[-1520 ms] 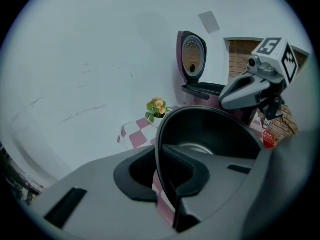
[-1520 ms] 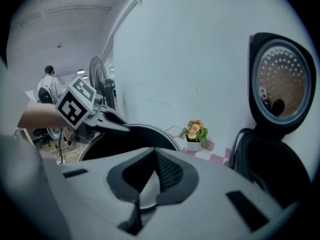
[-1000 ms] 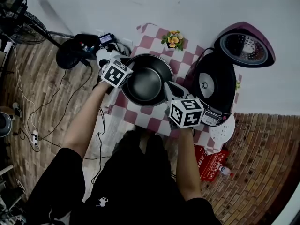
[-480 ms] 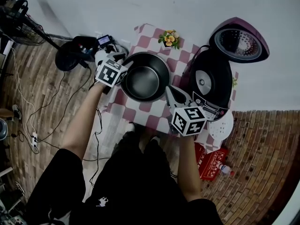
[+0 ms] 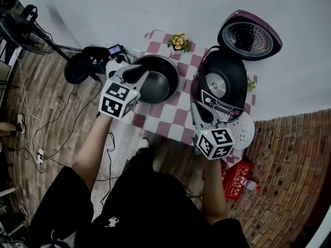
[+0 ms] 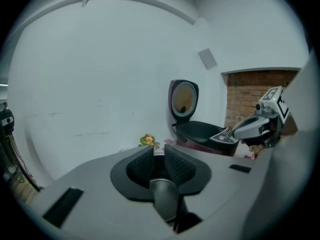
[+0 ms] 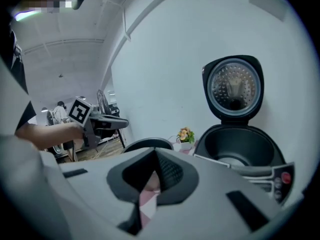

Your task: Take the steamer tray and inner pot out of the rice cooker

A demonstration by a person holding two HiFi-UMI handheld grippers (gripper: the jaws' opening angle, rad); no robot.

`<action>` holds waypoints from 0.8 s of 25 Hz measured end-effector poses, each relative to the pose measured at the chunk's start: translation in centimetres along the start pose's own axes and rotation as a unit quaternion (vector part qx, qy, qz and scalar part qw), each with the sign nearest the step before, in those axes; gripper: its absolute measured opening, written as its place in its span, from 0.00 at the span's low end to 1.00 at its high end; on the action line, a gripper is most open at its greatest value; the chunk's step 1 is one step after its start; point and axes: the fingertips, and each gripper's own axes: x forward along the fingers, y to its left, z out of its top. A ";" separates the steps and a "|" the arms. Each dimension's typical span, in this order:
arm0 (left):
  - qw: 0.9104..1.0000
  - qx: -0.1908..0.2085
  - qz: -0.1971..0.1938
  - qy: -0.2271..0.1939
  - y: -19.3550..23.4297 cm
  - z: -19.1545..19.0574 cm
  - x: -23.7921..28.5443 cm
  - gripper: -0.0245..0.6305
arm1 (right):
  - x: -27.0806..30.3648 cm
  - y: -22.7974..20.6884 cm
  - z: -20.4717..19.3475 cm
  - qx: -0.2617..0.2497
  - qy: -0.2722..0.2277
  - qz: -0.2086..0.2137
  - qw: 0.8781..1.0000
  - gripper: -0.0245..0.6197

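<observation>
The dark metal inner pot (image 5: 158, 84) stands on the checkered table (image 5: 170, 120), left of the open rice cooker (image 5: 222, 84), whose lid (image 5: 250, 35) is raised. A white steamer tray (image 5: 243, 130) lies at the table's right front edge. My left gripper (image 5: 138, 72) hovers over the pot's left rim. Its jaws have just been closing, and a narrow gap with nothing in it still shows between them (image 6: 159, 151). My right gripper (image 5: 196, 110) is shut and empty (image 7: 156, 156), in front of the cooker. The right gripper view shows the pot's rim (image 7: 145, 144) and the empty cooker bowl (image 7: 240, 144).
A small flower pot (image 5: 178, 42) sits at the table's back edge by the white wall. A fan (image 5: 20, 25), a black device (image 5: 83, 61) and cables lie on the brick floor at left. A red package (image 5: 235, 180) and a bottle (image 5: 248, 186) are on the floor at right.
Both grippers have let go of the pot's rim, risen and drawn back from it. The pot stays on the table.
</observation>
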 end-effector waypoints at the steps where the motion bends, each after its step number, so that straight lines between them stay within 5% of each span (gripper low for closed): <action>1: 1.000 -0.004 -0.003 -0.008 -1.5 0.5 -0.6 0.12 | -1.2 -0.3 -0.1 0.004 -0.006 -0.002 1.000 0.04; 12: 0.998 -0.010 -0.046 -0.041 -17.3 0.3 -5.7 0.04 | -14.0 -1.9 -2.3 0.027 -0.075 -0.042 0.996 0.04; 20: 0.997 -0.014 -0.032 -0.064 -24.8 -0.1 -10.7 0.04 | -23.9 -2.0 -4.3 0.039 -0.106 -0.072 0.991 0.04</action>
